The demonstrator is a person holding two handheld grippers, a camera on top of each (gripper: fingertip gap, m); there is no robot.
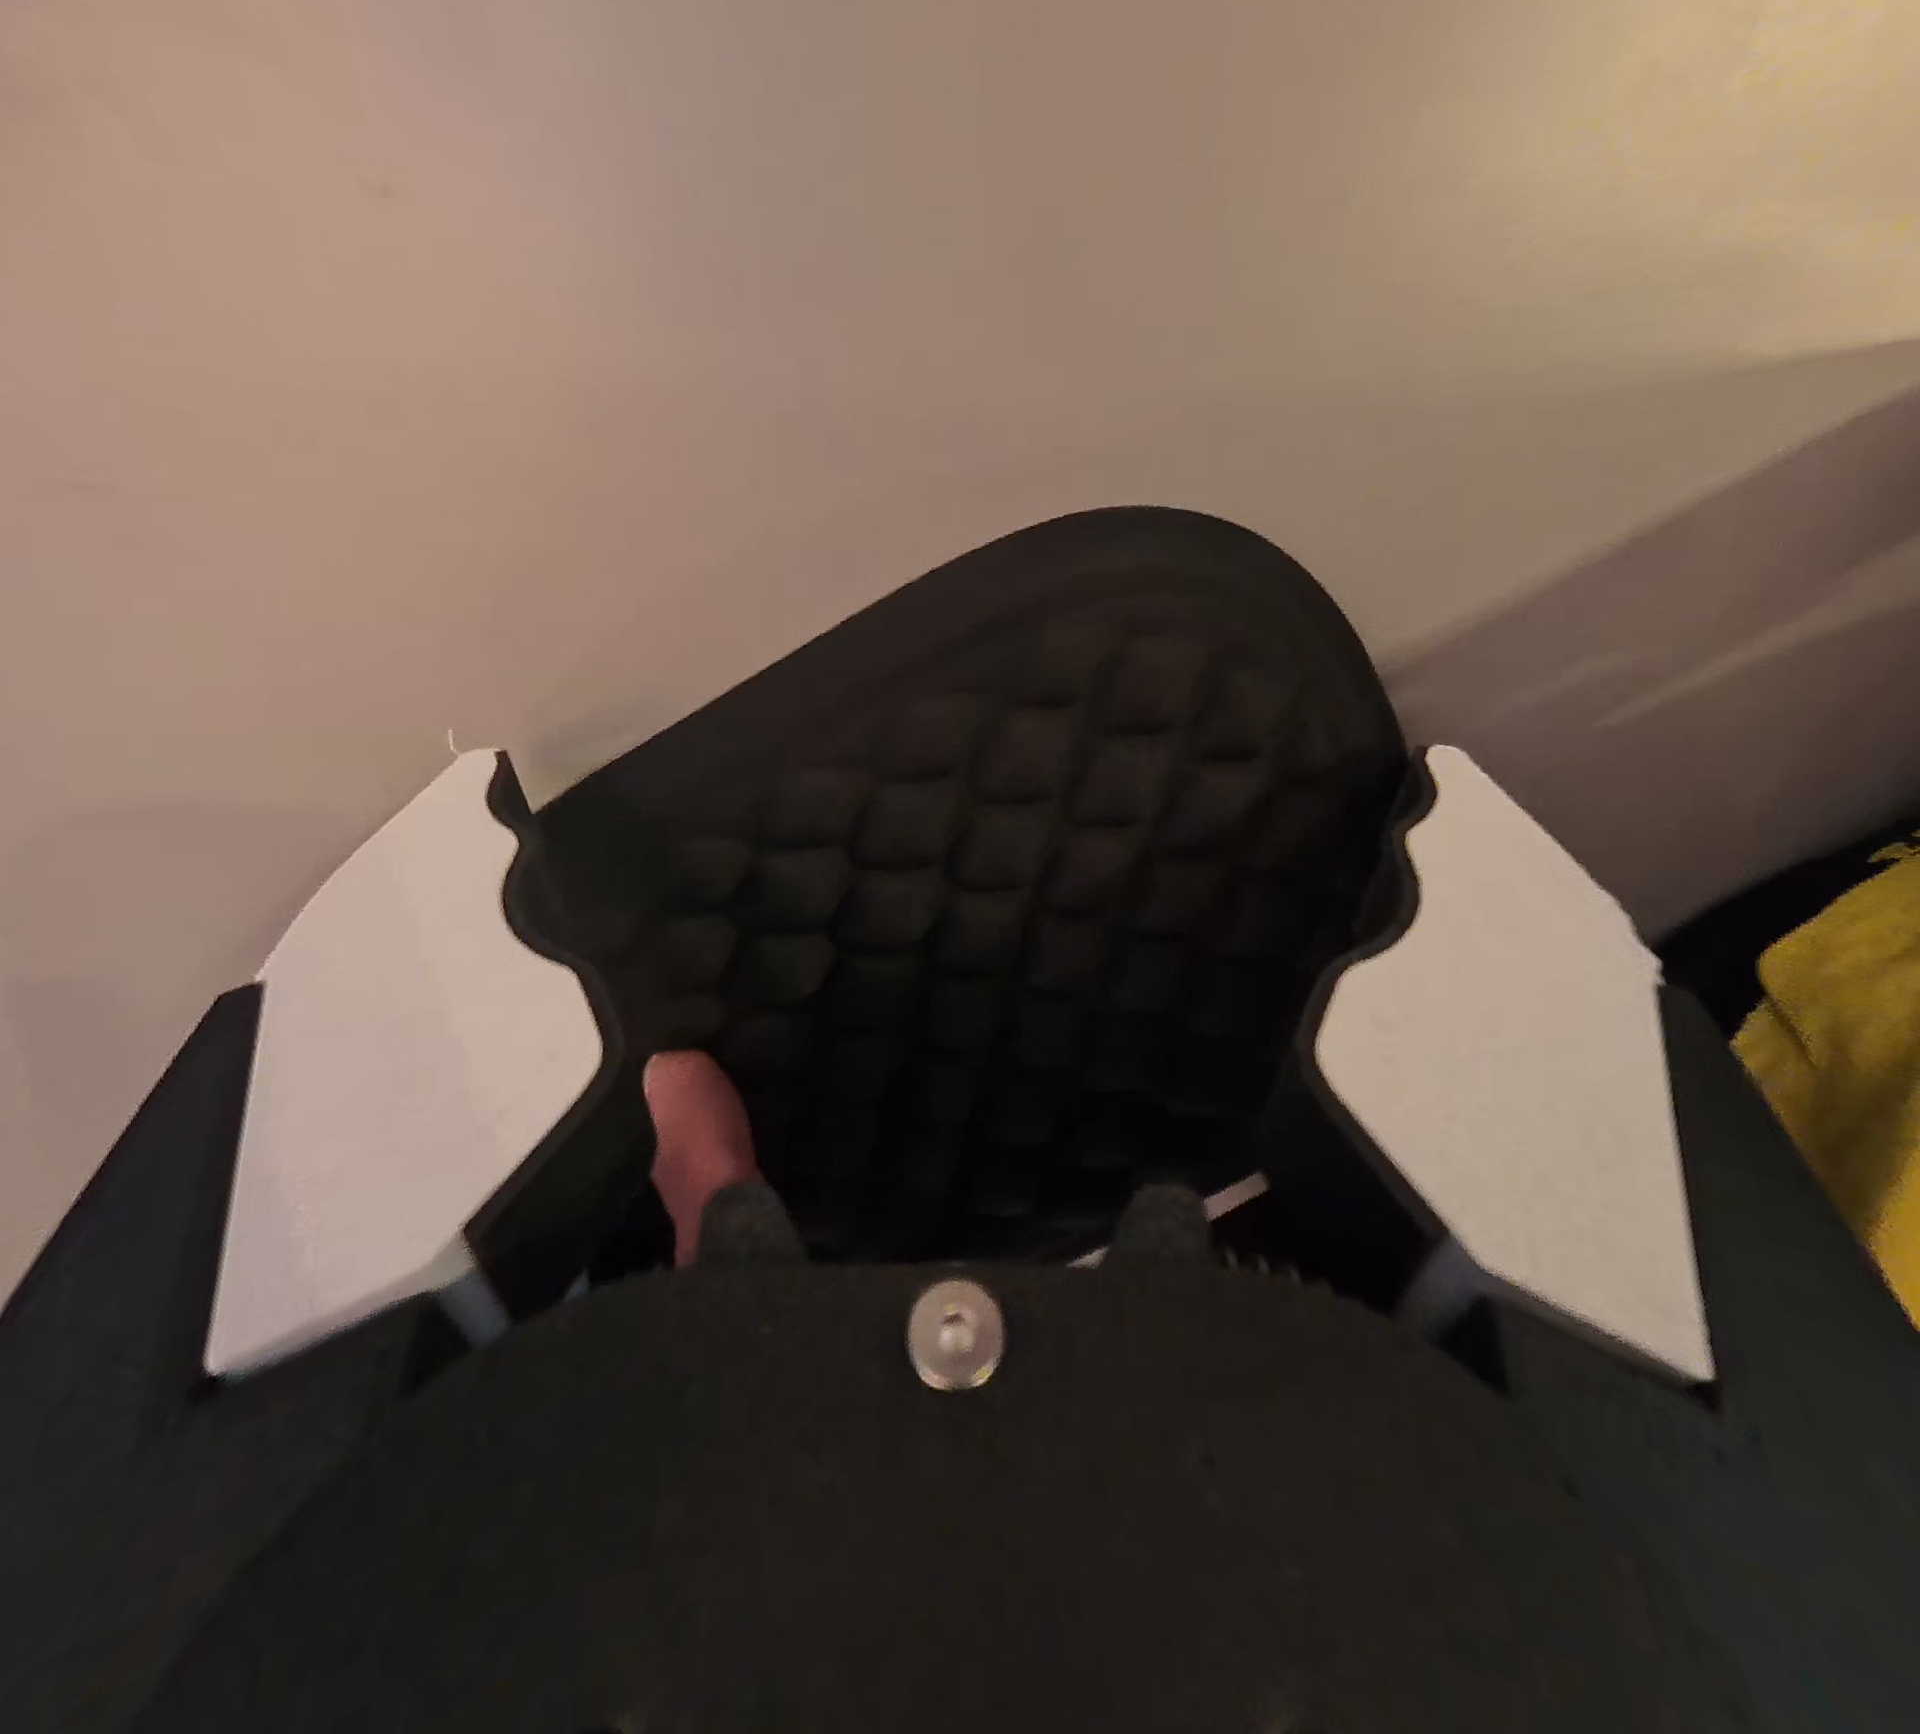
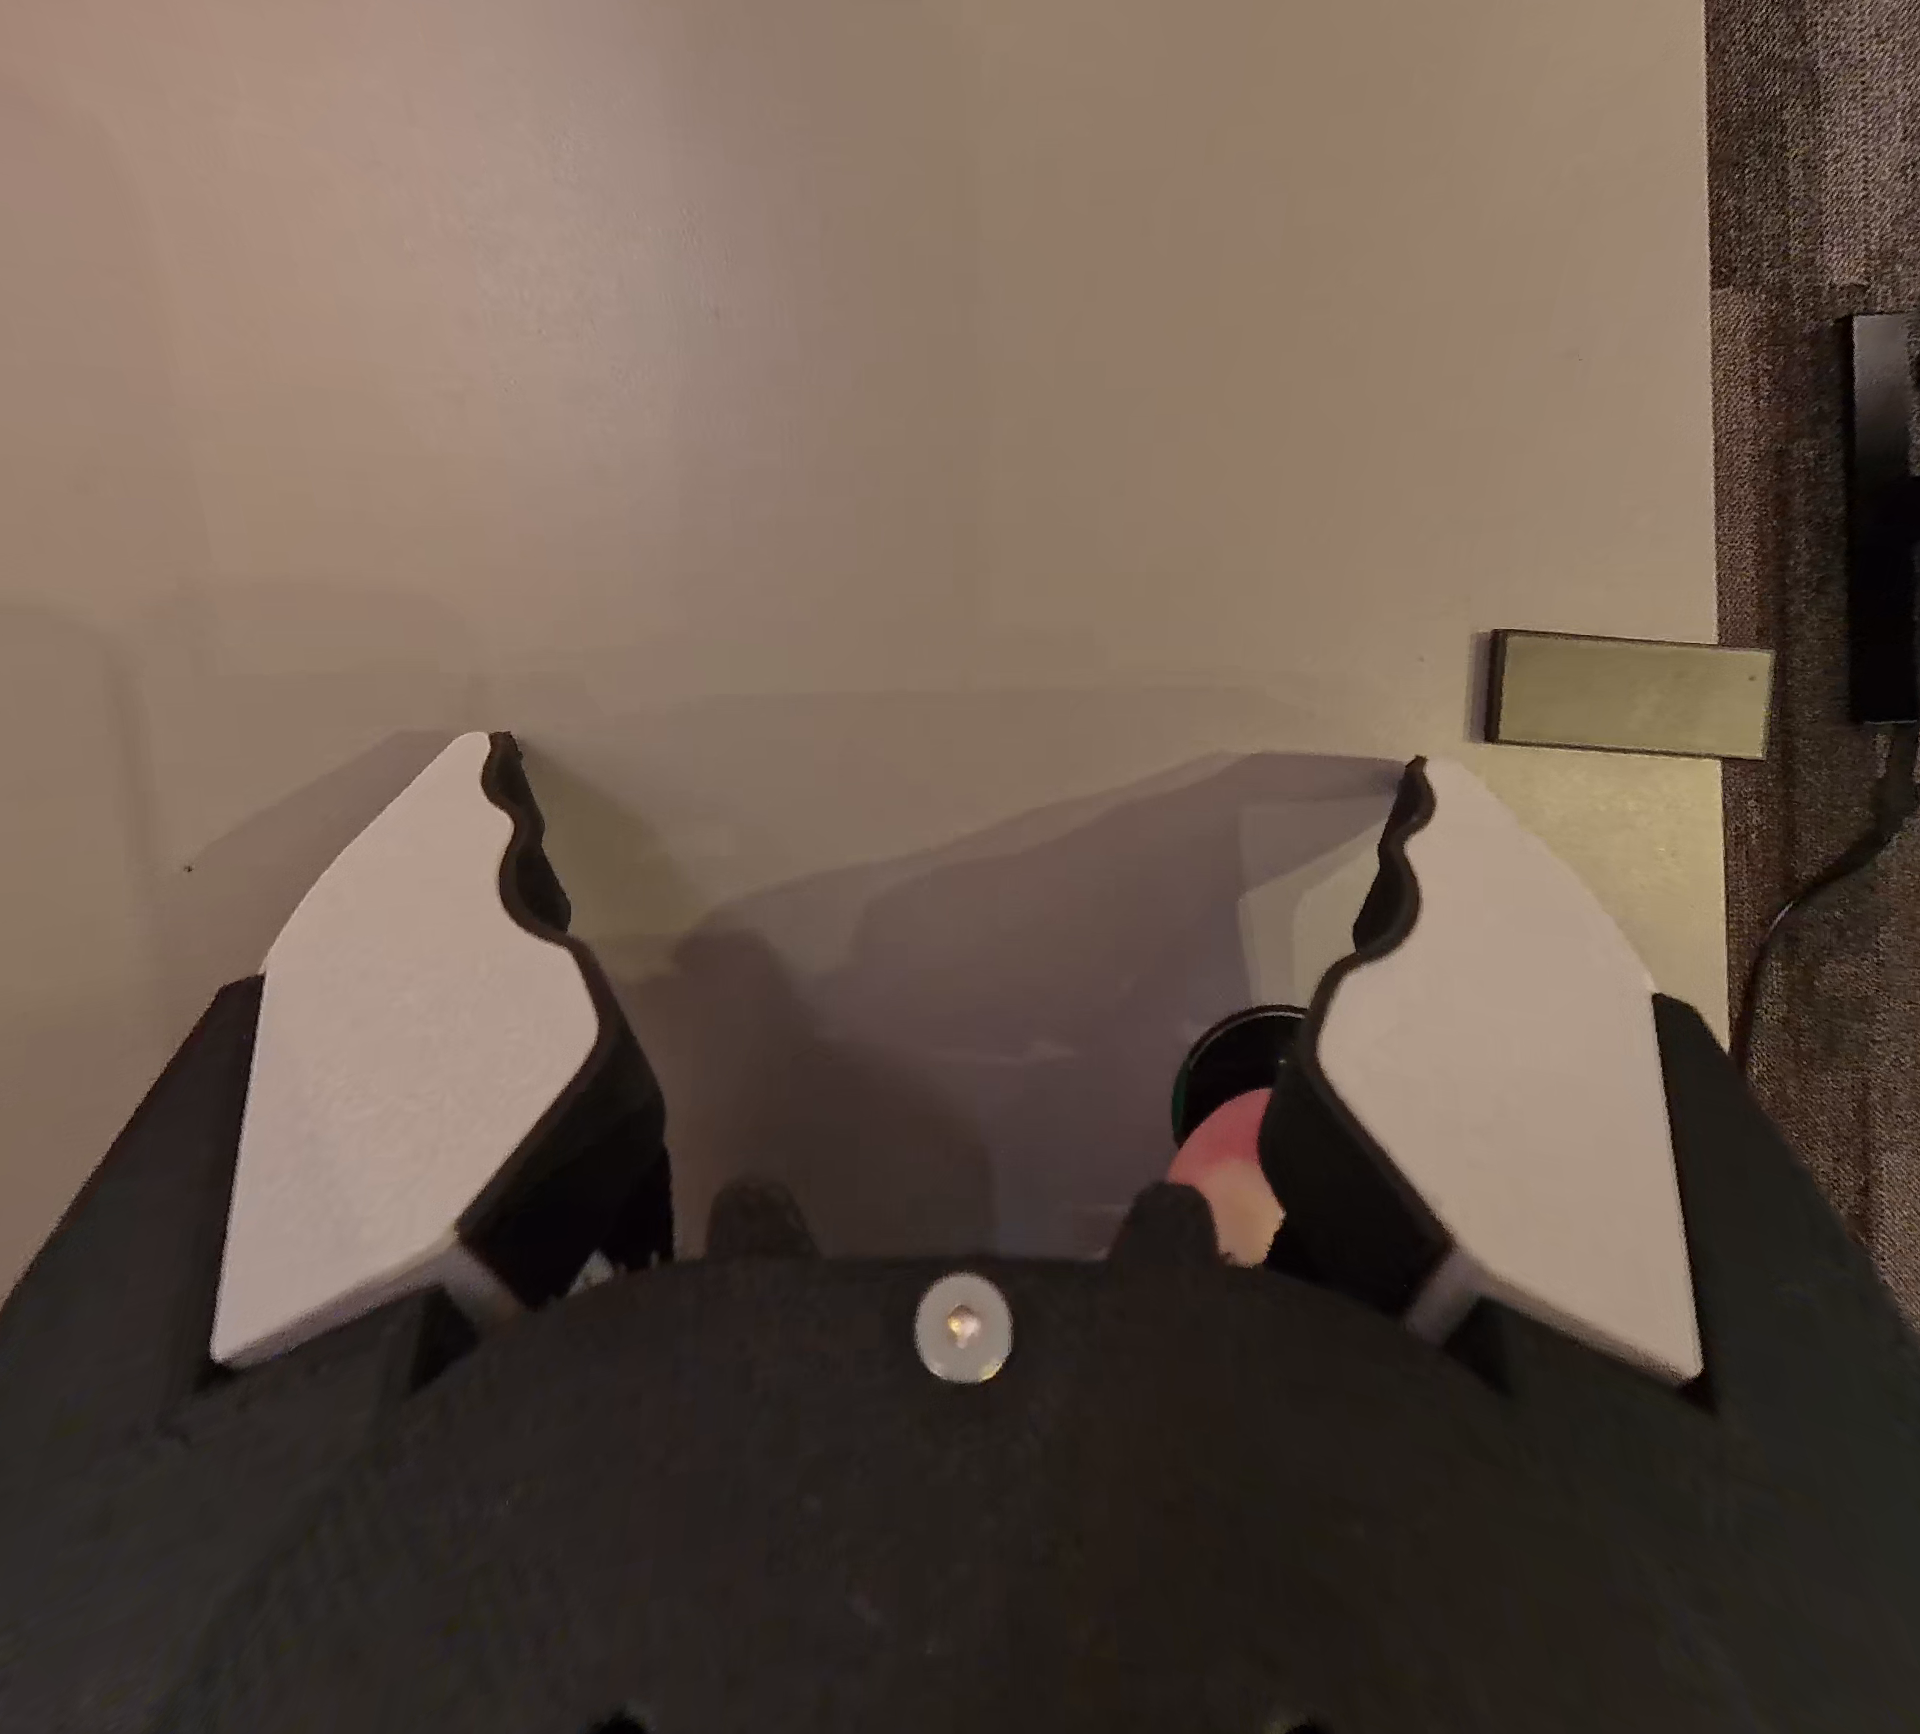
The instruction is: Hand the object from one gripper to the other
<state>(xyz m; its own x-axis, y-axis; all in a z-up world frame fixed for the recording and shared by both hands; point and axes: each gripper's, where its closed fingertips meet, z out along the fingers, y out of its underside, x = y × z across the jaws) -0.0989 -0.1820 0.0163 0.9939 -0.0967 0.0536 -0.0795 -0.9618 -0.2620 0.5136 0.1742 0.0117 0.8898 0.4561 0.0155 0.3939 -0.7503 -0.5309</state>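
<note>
- Black claw housing with a silver screw (image 1: 954, 1334) fills the bottom of the left wrist view; a person's fingertip (image 1: 694, 1125) pokes up just behind it, left of centre.
- Left claw (image 1: 961, 754) stands wide, white fingers (image 1: 416, 1009) far apart with black wavy pads on the inner edges.
- Black object (image 1: 1039, 811), flat with a rounded far end and a bumpy quilted face, sits between the fingers and spans the whole gap; its right edge meets the right pad, its left edge is at the left pad near the tip. Looks clamped across its width, though the firmness of the pad contact is hard to judge.
- Object sticks out past the fingertips, angled up to the right.
- Pale desk (image 1: 727, 230) behind it, blurred; yellow cloth (image 1: 1839, 1040) at the right edge.
- Right wrist view: same black housing and screw (image 2: 961, 1326) nearest; a fingertip (image 2: 1226, 1165) shows by the right finger's base, with a dark round thing (image 2: 1236, 1050) just behind it, too hidden to name.
- Right claw (image 2: 956, 754) is spread wide, with bare desk and shadow between the pads.
- Pale desk (image 2: 831, 230) fills the view; a small flat rectangular plate (image 2: 1631, 692) lies at its right edge.
- Grey carpet (image 2: 1808, 126) beyond the desk edge, with a black box (image 2: 1881, 531) and a cable (image 2: 1829, 884).
- Black object does not show in this view.
</note>
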